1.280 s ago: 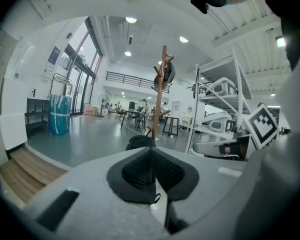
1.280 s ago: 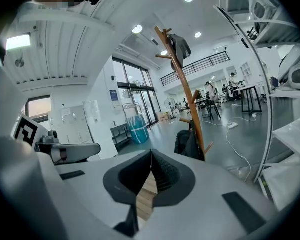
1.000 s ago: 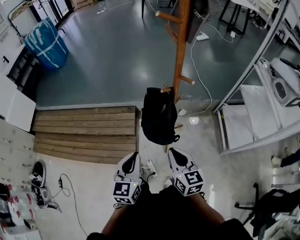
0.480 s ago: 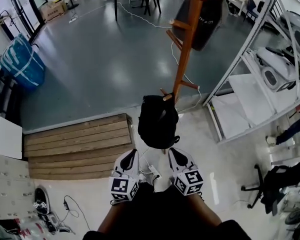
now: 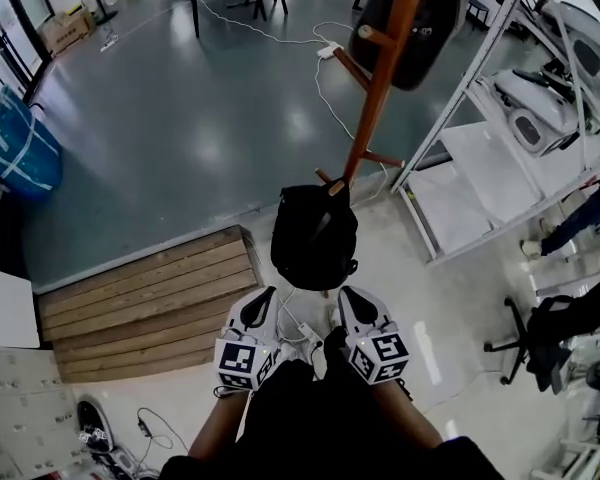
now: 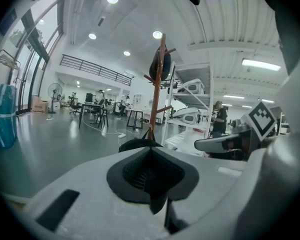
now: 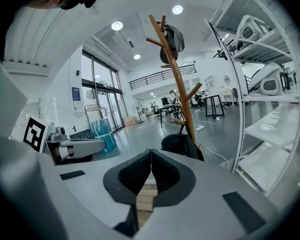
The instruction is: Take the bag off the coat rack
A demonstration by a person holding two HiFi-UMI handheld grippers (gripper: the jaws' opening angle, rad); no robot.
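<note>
A black bag (image 5: 315,236) hangs from a low peg of the wooden coat rack (image 5: 378,83), whose pole leans up and away. A second dark bag (image 5: 417,23) hangs near the rack's top. My left gripper (image 5: 264,300) and right gripper (image 5: 349,297) are side by side just short of the black bag, both shut and holding nothing. In the left gripper view the bag (image 6: 135,144) peeks over the shut left gripper (image 6: 151,152), with the rack (image 6: 158,84) behind it. In the right gripper view the bag (image 7: 181,145) hangs slightly right of the shut right gripper (image 7: 151,155), at the foot of the rack (image 7: 176,74).
A low wooden platform (image 5: 145,293) lies to the left of the bag. White metal shelving (image 5: 500,138) stands close on the right. Cables and a power strip (image 5: 302,330) lie on the floor under the grippers. A blue bag (image 5: 10,153) sits far left, a chair (image 5: 540,338) at right.
Both grippers have moved forward towards the black bag, which now hangs closer in front of them. The scene has swung round in the head view. Both jaws have stayed shut.
</note>
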